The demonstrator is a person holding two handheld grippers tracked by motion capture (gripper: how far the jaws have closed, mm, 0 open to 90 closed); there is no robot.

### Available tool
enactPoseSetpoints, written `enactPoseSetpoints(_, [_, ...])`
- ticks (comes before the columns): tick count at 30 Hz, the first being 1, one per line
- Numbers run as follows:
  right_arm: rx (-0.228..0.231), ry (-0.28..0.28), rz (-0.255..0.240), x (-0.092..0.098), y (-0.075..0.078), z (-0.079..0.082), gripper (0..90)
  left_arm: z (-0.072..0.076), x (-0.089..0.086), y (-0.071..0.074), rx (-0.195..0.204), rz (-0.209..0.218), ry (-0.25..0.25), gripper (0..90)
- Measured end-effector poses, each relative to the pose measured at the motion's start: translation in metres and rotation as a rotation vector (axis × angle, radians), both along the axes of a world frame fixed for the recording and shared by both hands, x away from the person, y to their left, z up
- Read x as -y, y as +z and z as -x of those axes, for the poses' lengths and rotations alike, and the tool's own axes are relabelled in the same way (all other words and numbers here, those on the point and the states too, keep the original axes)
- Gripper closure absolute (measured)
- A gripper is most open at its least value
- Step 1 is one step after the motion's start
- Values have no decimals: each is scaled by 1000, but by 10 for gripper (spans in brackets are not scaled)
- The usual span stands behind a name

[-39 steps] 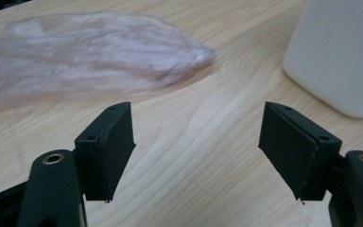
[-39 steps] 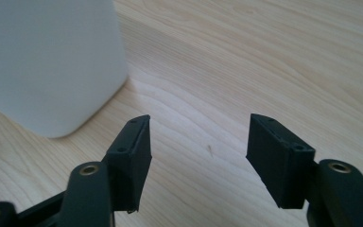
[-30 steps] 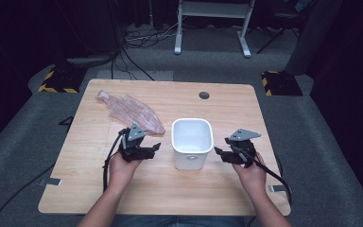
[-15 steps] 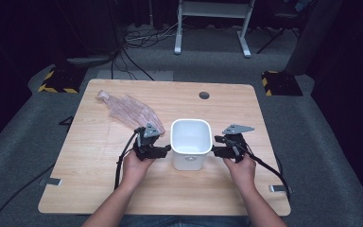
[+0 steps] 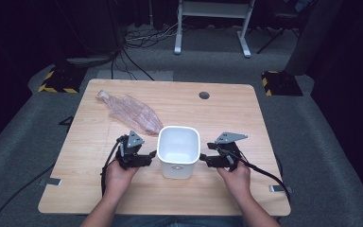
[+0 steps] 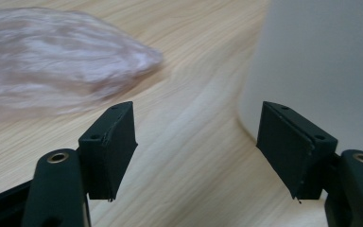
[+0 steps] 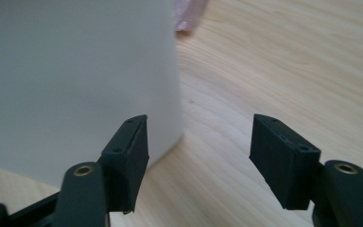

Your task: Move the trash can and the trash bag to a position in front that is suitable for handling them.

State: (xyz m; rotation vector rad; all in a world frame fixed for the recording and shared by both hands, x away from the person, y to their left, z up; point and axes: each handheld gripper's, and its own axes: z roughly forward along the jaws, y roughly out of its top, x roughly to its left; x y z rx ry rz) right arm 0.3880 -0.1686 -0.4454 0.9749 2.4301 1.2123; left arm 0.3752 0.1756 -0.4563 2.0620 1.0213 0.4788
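Left gripper (image 5: 147,157): black body, grey three-cornered plate on top, black cable trailing behind. Right gripper (image 5: 203,158): same build, same plate, black cable. Jaws: flat black rectangular pads with small holes; brass-ringed screws at bases. Forearms bare.

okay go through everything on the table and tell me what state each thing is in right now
White bin: upright, open top, looks empty, between the two grippers.
Plastic bag: lying flat and crumpled behind the bin.
Left gripper: jaws open, nothing between them, beside the bin.
Right gripper: jaws open, nothing between them, beside the bin.
Table: bare wood.
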Motion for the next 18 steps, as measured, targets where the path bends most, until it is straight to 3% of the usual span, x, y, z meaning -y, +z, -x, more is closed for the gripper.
enactPoseSetpoints(2, [21, -16, 29, 3, 2, 1, 363, -4, -8, -1, -7, 24, 23, 282])
enactPoseSetpoints(3, [67, -41, 90, 9, 6, 4, 352, -7, -11, -1, -11, 26, 27, 281])
enactPoseSetpoints(4, [80, -49, 120, 11, 7, 6, 348, -11, -13, -1, -9, 29, 29, 281])
enactPoseSetpoints(5, [80, -49, 120, 11, 7, 6, 348, -14, -13, -1, -11, 31, 35, 281])
enactPoseSetpoints(9, [94, -73, 205, 17, 2, 15, 334, -31, -10, 0, -19, 27, 21, 283])
enactPoseSetpoints(10, [101, -73, 210, 19, 0, 17, 334, -36, -8, 0, -18, 27, 14, 283])
enactPoseSetpoints(16, [35, -126, 236, 36, -15, 28, 309, -66, 3, -1, -40, 15, -20, 285])
enactPoseSetpoints(18, [37, -141, 236, 43, -18, 33, 309, -76, 6, -5, -33, 13, -22, 286])
